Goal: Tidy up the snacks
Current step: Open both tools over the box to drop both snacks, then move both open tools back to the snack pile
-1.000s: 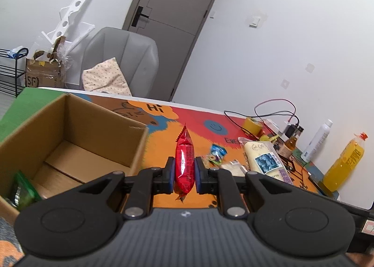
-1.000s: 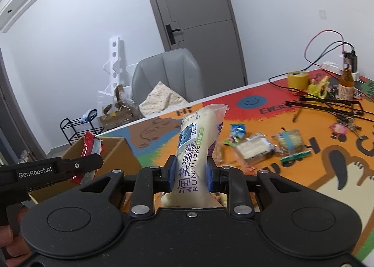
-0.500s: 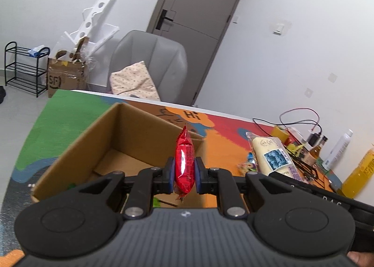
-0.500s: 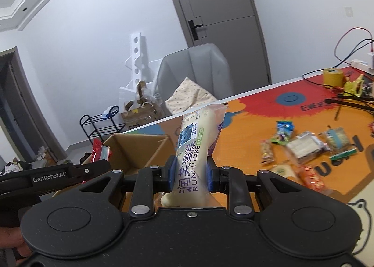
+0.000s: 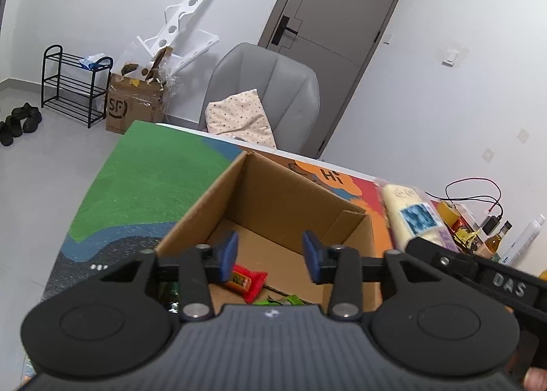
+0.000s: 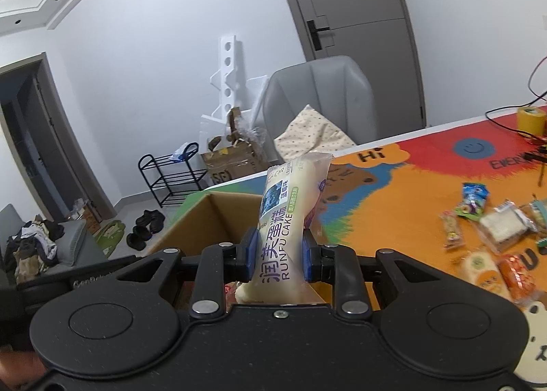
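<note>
Opening L tool (image 5: 270, 256) empty; R tool (image 6: 279, 259) gripping cake pack (image 6: 289, 220), prob. firmly

Left tool (image 5: 270, 256) opening, empty; right tool (image 6: 278, 256) clamped.

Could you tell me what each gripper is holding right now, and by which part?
The right gripper grips the cake packet near its lower end. The left gripper holds nothing; its jaws are opening over the cardboard box.
</note>
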### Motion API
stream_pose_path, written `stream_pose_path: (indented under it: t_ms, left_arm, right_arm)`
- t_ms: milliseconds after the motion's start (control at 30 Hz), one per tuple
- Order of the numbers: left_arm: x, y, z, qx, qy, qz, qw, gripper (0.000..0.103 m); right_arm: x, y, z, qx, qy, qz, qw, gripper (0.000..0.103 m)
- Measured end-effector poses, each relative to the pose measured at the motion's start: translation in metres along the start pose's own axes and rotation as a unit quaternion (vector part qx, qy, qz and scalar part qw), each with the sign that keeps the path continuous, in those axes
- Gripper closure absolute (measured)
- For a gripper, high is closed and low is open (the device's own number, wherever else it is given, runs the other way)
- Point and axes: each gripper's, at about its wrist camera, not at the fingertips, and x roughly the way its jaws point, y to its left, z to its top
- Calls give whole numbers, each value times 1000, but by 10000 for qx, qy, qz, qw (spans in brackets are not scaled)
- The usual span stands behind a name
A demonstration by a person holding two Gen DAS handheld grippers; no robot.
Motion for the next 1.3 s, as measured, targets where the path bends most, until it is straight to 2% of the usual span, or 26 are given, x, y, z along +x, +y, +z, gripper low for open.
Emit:
stream_pose_path:
  t_ms: [133,200,267,500,700,867,967,1200,1300]
  left_arm:
    - [-6,4,2,-35,-33,-45,10000,47]
    - [-7,7,2,-63,-45,-50,10000,42]
    - [-7,9,2,-96,-46,-16,9999,37]
    - [-9,-5,-2,81,-63,18,9999,16]
    - [-8,-23,-8,195,-13,-23,9998,11]
    - [-9,-38,-12,268,6,-61,9996,10]
    - [-10,-47,-15,256,29,-105,9996,4]
    - [-9,-71,-25,454,92,-144,9988,2]
    - [-8,-79,-29,526,113,-131,9985,0]
  right_arm:
    - [6,10,4,-1,-84,207,9997,77]
    - [6,13,6,24,-168,356,9992,67]
    - [2,11,7,57,-221,346,9991,50]
    - [-10,-12,3,236,-162,129,9995,43]
    - [-25,-35,-5,336,-141,-108,9993,34]
    - [-40,-54,-11,371,-142,-266,9989,22]
    - [-50,-65,-13,381,-149,-322,9986,17]
    - [-67,-89,-19,494,-142,-441,9977,8]
    - [-73,-95,-22,418,-133,-455,9980,0]
